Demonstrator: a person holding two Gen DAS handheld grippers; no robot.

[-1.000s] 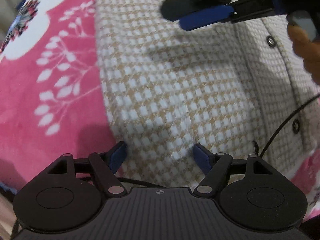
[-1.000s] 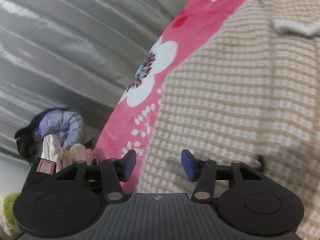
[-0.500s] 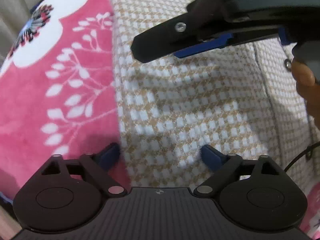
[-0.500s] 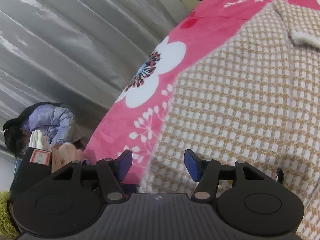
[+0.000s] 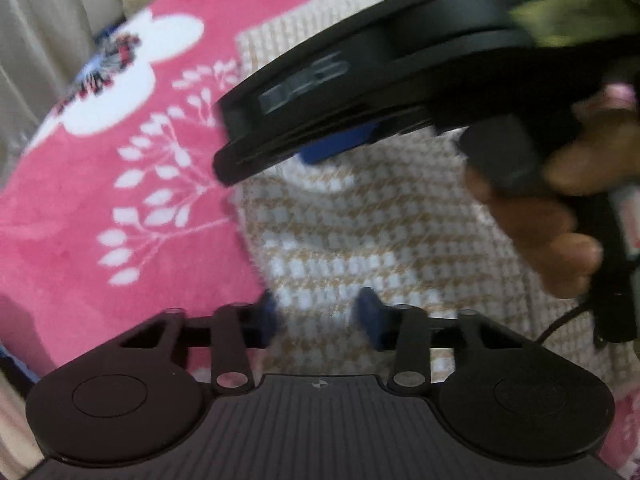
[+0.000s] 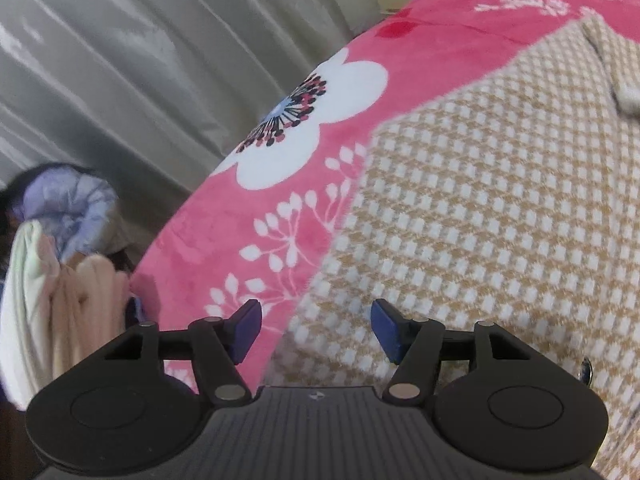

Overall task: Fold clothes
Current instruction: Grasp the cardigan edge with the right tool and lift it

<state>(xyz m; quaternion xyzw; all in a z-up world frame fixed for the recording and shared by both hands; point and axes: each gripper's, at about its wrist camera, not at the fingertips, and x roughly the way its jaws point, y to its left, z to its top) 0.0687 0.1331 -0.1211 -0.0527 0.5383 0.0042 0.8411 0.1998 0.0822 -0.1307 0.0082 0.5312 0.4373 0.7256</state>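
jacket (image 6: 500, 220) on blanket (image 6: 280, 208), curtain (image 6: 120, 60) behind

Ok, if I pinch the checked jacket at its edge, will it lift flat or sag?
Probably sags: the checked jacket drapes over the pink blanket, following its curve. Its thick woven look suggests some weight. The coarse weave should grip well.

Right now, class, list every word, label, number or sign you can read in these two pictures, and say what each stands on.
Raised lettering on the side of the right gripper's black body, left wrist view: blurred, perhaps three characters, not readable.
Small round crosshair mark on the left gripper's ribbed body: a sign, no text.
The same crosshair mark on the right gripper's ribbed body: no text.
Checked garment and pink blanket: no writing.
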